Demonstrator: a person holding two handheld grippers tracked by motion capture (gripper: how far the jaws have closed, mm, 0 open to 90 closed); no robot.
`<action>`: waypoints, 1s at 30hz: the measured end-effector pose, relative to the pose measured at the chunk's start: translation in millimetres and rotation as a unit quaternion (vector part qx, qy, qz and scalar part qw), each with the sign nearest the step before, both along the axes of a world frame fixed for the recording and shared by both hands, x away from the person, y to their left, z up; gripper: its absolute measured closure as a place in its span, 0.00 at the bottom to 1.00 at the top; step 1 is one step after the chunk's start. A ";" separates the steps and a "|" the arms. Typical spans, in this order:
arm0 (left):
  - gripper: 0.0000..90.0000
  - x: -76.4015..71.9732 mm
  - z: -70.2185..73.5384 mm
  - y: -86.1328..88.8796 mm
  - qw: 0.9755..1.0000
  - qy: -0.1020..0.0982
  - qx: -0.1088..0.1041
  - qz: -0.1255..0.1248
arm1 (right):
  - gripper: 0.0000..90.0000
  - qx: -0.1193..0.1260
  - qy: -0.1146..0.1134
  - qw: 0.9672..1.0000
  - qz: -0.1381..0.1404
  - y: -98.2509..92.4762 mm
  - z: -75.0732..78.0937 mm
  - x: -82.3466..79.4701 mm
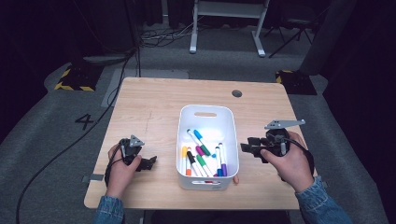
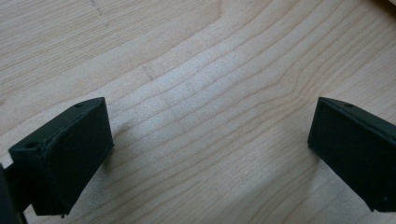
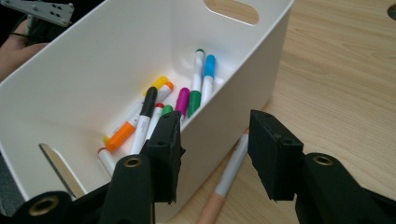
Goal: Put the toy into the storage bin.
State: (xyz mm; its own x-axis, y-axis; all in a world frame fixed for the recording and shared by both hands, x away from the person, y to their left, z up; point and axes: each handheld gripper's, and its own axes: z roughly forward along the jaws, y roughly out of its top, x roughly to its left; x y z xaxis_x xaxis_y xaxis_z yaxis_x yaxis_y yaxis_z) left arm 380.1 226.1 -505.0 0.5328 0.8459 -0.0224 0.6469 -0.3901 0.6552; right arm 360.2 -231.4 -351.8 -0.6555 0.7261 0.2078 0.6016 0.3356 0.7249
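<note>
One marker lies outside the white bin (image 1: 207,113) on the table (image 1: 149,102), a peach-capped one (image 1: 236,179) against the bin's near right corner; the rest are inside, so the step in hand looks like gathering this last stray.

From the high view, the right gripper (image 1: 246,148) sits just beside the bin's right wall, jaws pointing toward it, with the stray marker slightly nearer the person than its tips. The left gripper (image 1: 150,162) rests on the far side of the bin from it, pointing at the bin's left wall.

Along the left gripper (image 2: 210,140), the jaws stand wide apart with nothing but bare wood between them. It is released and idle, and can stay put unless the bin needs steadying.

Along the right gripper (image 3: 215,154), the jaws are parted and empty. The marker (image 3: 229,179) lies on the wood just ahead of and below the gap, running lengthwise away from the tool and touching the bin wall (image 3: 243,84) on the tool's left; coloured markers (image 3: 187,100) lie beyond that wall. To do this well, I judge the tool should drop lower and turn so the jaws cross the barrel rather than run along it. The left jaw has little room against the wall, so nudging the marker away from the bin first may help.
</note>
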 end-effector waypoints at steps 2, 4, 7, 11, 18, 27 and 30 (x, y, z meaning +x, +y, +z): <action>0.00 0.0 0.0 0.0 1.000 0.000 0.000 0.000 | 0.61 -0.004 0.003 1.000 -0.005 -2.3 -4.2 2.9; 0.00 0.2 0.0 0.1 1.000 -0.001 0.001 0.000 | 0.61 -0.009 0.009 1.000 -0.007 -3.3 -9.0 5.6; 0.00 0.0 0.0 0.0 1.000 0.000 0.001 0.000 | 0.60 -0.013 0.019 1.000 -0.011 -2.8 -17.0 9.4; 0.00 0.0 0.0 0.0 1.000 0.000 0.000 0.000 | 0.59 -0.021 0.034 0.999 -0.009 -0.2 -28.6 13.4; 0.00 0.0 0.0 0.0 1.000 0.000 0.001 0.000 | 0.58 -0.044 0.068 0.997 -0.003 5.9 -54.8 19.4; 0.00 0.0 0.0 0.0 1.000 0.000 0.001 0.000 | 0.57 -0.068 0.108 0.992 0.000 13.6 -90.4 27.8; 0.00 0.0 0.1 0.0 1.000 0.000 0.001 0.000 | 0.57 -0.077 0.114 0.990 0.001 17.9 -98.2 28.7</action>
State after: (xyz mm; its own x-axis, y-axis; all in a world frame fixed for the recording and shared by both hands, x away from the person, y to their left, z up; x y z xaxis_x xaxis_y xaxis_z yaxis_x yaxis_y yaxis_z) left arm 380.1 226.2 -504.9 0.5321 0.8464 -0.0208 0.6469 -0.3905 0.6550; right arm 388.9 -213.5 -450.0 -0.6061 0.7592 0.2373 0.7430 0.4338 0.5097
